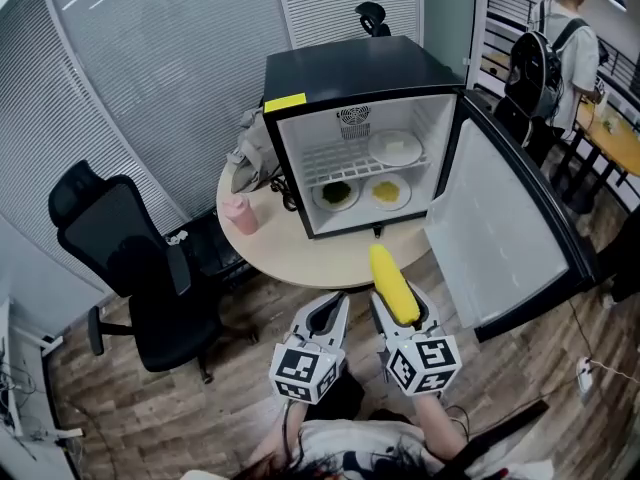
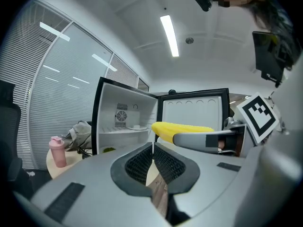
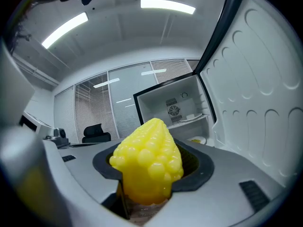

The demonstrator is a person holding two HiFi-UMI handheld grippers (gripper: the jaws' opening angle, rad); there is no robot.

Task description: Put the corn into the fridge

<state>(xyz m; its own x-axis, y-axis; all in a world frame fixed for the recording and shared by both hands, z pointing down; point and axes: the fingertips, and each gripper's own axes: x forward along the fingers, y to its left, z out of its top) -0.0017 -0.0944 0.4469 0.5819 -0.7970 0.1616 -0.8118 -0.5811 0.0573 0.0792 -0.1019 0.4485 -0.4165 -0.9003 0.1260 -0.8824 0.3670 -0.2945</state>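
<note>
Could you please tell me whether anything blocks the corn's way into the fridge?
Nothing visible does: the door stands open, and the corn in the right gripper faces the fridge opening.

- Ceiling light strips (image 2: 169,34) are lighting the room brightly and evenly from overhead.
- The fridge (image 1: 350,68) is showing its white interior glowing bright.
- Both gripper views are bending straight lines at the edges, their corners darkening.
- Nearest foreground surfaces are blurring softly.

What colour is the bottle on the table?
The bottle is pink, clearest in the head view.
</note>
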